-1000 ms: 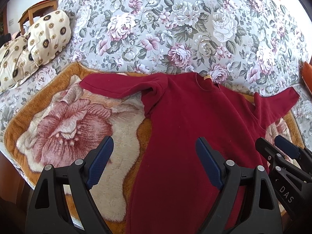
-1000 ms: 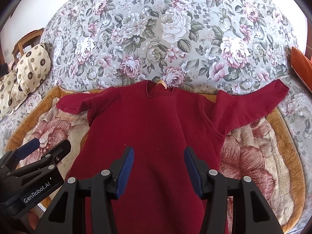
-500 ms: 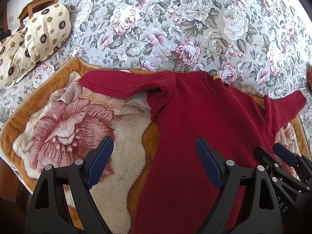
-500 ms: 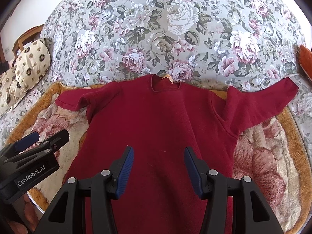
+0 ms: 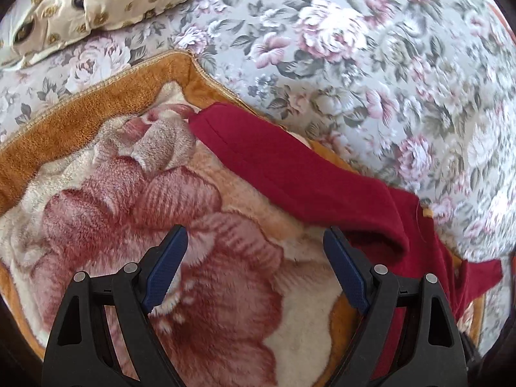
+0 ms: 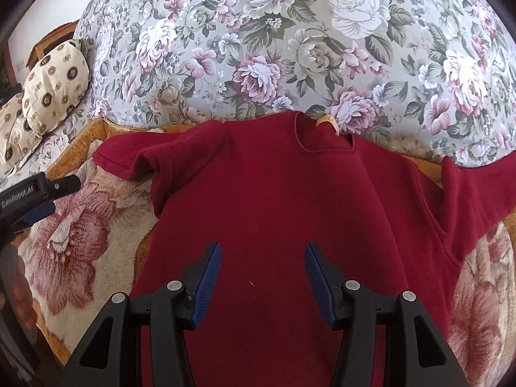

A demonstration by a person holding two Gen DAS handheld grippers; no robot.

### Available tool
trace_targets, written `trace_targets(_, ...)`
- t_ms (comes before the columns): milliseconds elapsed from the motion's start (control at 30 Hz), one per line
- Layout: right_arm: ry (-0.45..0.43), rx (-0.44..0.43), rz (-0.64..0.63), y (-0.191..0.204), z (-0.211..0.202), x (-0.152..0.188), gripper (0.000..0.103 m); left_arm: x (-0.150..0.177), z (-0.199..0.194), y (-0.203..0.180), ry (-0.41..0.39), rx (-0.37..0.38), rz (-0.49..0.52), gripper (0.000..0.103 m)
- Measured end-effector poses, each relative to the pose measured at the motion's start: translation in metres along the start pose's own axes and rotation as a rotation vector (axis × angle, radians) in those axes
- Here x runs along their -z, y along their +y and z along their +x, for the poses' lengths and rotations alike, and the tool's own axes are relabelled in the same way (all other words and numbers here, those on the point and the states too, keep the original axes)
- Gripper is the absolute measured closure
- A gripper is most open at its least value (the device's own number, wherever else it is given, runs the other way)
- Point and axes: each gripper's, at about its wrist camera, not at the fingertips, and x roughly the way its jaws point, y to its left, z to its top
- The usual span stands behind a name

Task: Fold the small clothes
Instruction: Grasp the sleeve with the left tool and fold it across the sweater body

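A small dark red long-sleeved top (image 6: 283, 200) lies flat, neck away from me, on a plush flower-patterned blanket (image 6: 77, 242). Both sleeves are spread out to the sides. My right gripper (image 6: 262, 258) hovers open above the middle of the top's body, nothing between its fingers. My left gripper (image 5: 254, 251) is open over the blanket, just short of the top's left sleeve (image 5: 274, 158), whose cuff points up-left. In the right wrist view the left gripper (image 6: 48, 193) shows at the left edge, near that sleeve's cuff.
The blanket with its orange border (image 5: 84, 109) lies on a grey floral bedspread (image 6: 290, 48). Cream patterned pillows (image 6: 51, 87) sit at the far left, with a wooden chair behind them. An orange item peeks in at the right edge of the left wrist view.
My left gripper has swung left and lower, off the top's body, to the blanket by the left sleeve, and rolled. My right gripper has come closer to the top's body.
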Motion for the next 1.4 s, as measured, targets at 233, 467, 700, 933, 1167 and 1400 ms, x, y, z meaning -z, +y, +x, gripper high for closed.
trace_targets(233, 0.031, -0.024, -0.034, 0.012, 0.022, -0.006, 0.052, -0.048, 0.059, 0.039, 0.036, 0.066, -0.223, 0.017)
trace_targets(467, 0.029, -0.052, -0.026, 0.014, 0.028, -0.005, 0.052, -0.068, 0.102, 0.034, 0.035, 0.054, -0.234, 0.017)
trace_targets(700, 0.032, -0.056, 0.001, 0.007, 0.027, -0.002, 0.052, -0.077, 0.114, 0.035, 0.047, 0.104, -0.232, 0.093)
trace_targets(933, 0.006, -0.050, 0.027, -0.003, 0.011, -0.004, 0.052, -0.111, 0.047, 0.054, -0.091, 0.071, -0.194, 0.094)
trace_targets(1167, 0.021, -0.063, 0.037, -0.009, 0.007, -0.006, 0.052, -0.120, -0.005, 0.070, -0.175, -0.029, -0.146, 0.094)
trace_targets(1400, -0.024, -0.004, 0.070, -0.053, -0.022, -0.014, 0.052, -0.092, -0.050, -0.035, -0.182, 0.155, 0.053, 0.094)
